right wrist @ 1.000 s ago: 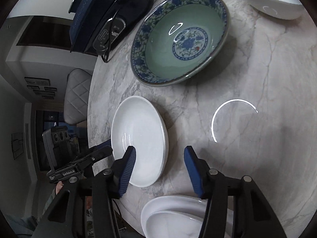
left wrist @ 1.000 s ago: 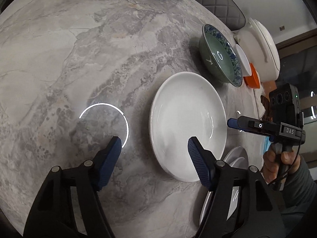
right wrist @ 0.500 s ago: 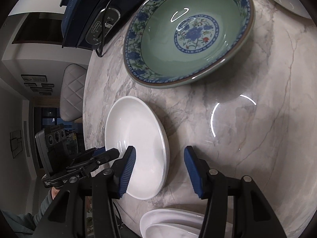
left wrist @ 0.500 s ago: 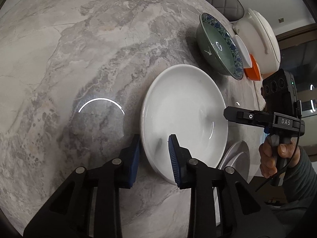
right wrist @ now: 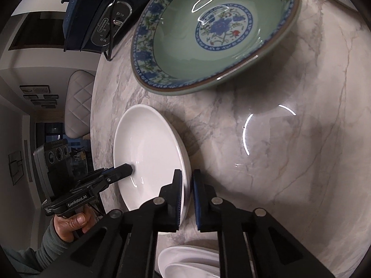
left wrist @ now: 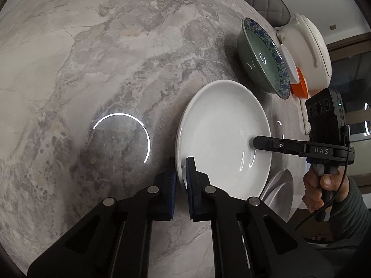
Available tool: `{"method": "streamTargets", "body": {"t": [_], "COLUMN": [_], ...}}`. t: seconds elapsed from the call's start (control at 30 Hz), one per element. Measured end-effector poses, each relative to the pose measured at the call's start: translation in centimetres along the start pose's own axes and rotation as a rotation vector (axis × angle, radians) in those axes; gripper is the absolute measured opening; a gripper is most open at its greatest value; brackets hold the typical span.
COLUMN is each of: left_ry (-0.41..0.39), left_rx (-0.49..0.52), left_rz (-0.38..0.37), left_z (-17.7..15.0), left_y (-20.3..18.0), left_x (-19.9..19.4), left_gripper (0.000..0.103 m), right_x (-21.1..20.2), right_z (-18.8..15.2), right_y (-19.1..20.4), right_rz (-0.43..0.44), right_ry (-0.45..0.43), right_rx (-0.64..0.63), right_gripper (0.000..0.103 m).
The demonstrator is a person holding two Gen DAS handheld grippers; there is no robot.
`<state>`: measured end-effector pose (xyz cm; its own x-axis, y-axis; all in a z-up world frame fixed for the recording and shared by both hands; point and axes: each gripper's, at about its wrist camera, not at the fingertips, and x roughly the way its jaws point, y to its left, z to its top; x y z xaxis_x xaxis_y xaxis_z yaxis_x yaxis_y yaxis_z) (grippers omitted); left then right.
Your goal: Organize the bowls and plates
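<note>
**Both grippers clamp the white plate's rim**

The left gripper point(left wrist: 181, 180) is pinched shut on the near rim of the white plate point(left wrist: 222, 134), one blue pad inside, one outside. The right gripper point(right wrist: 185, 194) is likewise closed on the opposite rim, the edge squeezed between its pads. The plate rests on the marble table point(left wrist: 104, 64). Just beyond stands a green bowl with blue floral border point(right wrist: 215, 34); further white dishes point(right wrist: 185, 261) lie at the table's near edge. A white lidded pot point(left wrist: 308, 53) sits behind the bowl.
</note>
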<state>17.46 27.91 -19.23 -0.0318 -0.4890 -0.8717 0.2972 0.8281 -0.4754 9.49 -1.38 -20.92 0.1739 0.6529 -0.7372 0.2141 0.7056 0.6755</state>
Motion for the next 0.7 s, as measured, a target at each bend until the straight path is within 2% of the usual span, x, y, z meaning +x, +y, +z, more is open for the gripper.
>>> {"method": "streamTargets", "body": {"t": [0.47, 0.7], "left_ry": [0.0, -0.017], "left_rx": [0.003, 0.0], "left_rz": [0.007, -0.004], "left_z": [-0.4, -0.7], "left_y": [-0.7, -1.3], "left_x": [-0.9, -3.0], "left_gripper": [0.006, 0.006], "right_x": [-1.2, -2.2], "right_z": [-0.6, -0.9], "right_y": [0.3, 1.7], "right_rz": [-0.026, -0.025], "right_ry": [-0.037, -0.051], "right_rx": [0.026, 0.023], "right_gripper": [0.009, 0.009]}}
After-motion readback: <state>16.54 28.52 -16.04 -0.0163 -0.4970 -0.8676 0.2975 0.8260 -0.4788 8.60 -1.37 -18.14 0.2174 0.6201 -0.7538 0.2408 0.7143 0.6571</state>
